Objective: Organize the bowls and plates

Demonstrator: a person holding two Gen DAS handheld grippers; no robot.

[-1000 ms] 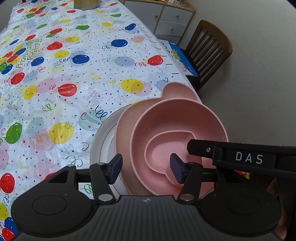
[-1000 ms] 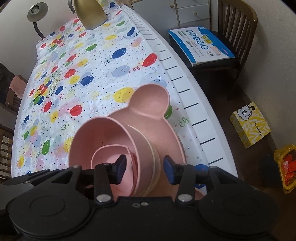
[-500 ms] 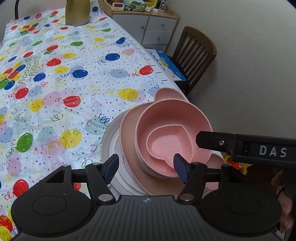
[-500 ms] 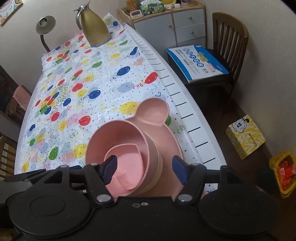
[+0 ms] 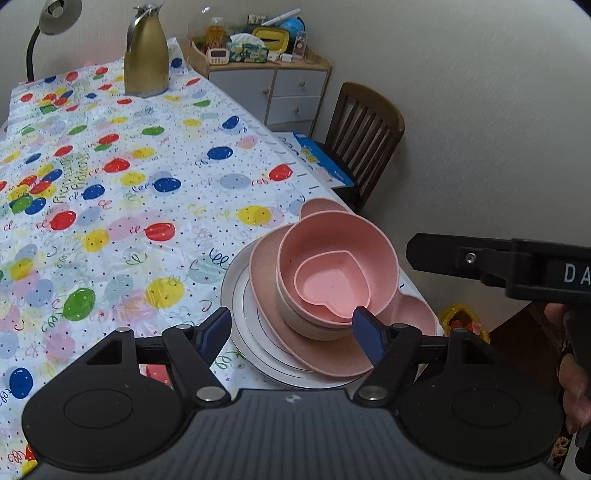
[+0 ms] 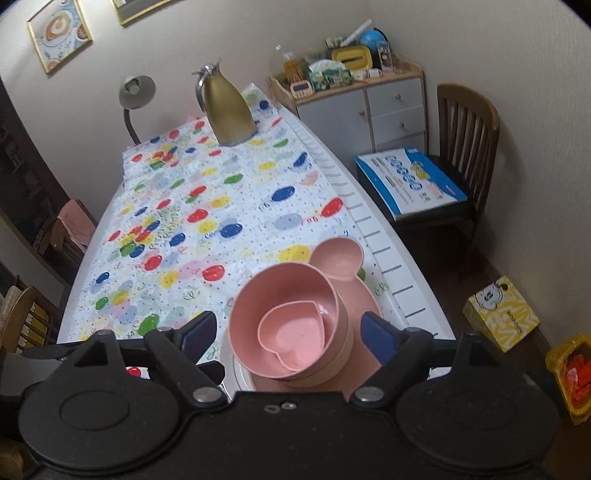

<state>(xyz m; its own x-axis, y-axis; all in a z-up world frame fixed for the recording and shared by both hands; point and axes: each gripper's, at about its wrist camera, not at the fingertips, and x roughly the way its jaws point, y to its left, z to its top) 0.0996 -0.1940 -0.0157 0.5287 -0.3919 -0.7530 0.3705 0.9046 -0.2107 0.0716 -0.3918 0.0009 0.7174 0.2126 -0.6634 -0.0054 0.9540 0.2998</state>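
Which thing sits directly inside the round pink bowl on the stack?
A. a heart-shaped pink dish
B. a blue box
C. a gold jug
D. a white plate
A: the heart-shaped pink dish is nested in the round pink bowl, which stands on the pink eared plate above the white plate.

A home dining room, this one. A long surface (image 6: 258,206) under a balloon-print party cloth, wooden slat-back chairs (image 6: 467,122) pulled up beside it, a gold thermal jug (image 6: 227,110) and a gooseneck lamp (image 6: 135,96) at the far end. Framed food prints (image 6: 59,33) hang on the wall, and a small drawer cabinet (image 6: 384,107) is cluttered with tissues, a timer, a globe.
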